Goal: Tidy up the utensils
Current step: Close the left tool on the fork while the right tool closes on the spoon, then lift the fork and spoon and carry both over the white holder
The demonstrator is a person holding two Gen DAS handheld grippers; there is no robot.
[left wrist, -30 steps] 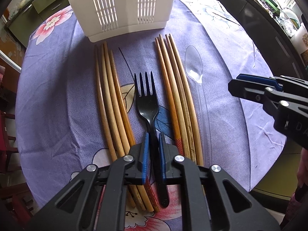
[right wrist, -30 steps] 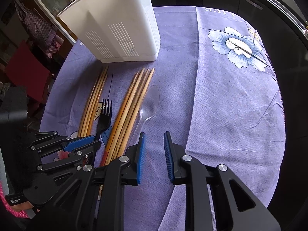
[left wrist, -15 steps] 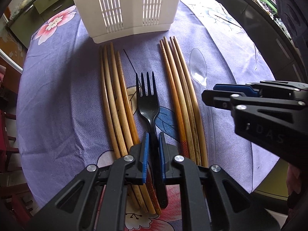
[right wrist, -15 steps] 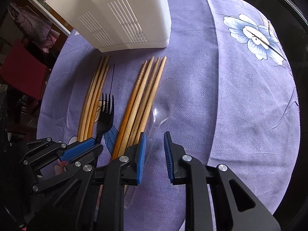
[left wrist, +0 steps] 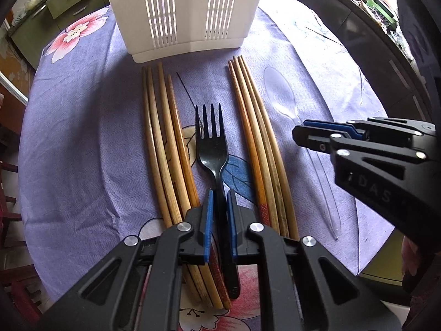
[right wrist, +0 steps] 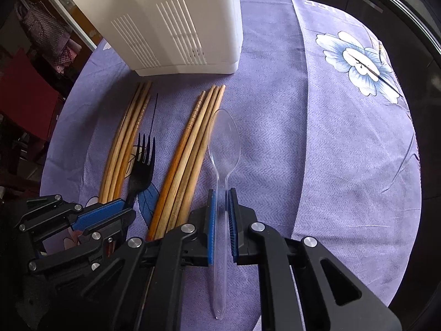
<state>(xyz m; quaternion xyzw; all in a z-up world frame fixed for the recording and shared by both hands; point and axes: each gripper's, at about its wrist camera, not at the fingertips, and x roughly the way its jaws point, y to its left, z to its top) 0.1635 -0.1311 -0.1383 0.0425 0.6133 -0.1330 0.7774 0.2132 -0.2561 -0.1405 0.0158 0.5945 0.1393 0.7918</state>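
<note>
A black plastic fork [left wrist: 210, 143] lies on the purple cloth between two bundles of wooden chopsticks [left wrist: 162, 138] [left wrist: 256, 138]. My left gripper [left wrist: 219, 195] is shut on the fork's handle. To the right lies a clear plastic spoon [right wrist: 224, 143], bowl toward the white slotted utensil holder [right wrist: 171, 27]. My right gripper [right wrist: 221, 193] points down over the spoon, its jaws closing, blue pads on either side of the thin handle. The handle's end sticks out below the pads. From the left wrist view the right gripper [left wrist: 300, 135] covers the spoon's [left wrist: 281, 91] neck.
The holder [left wrist: 182, 13] stands upright at the far end of the chopsticks. The round table's flowered purple cloth [right wrist: 344, 138] stretches bare to the right of the spoon. Dark cabinets and a red chair ring the table edge.
My right gripper slid left and lower, from beside the spoon to over its handle, and its jaws narrowed onto it. The left gripper kept its hold on the fork.
</note>
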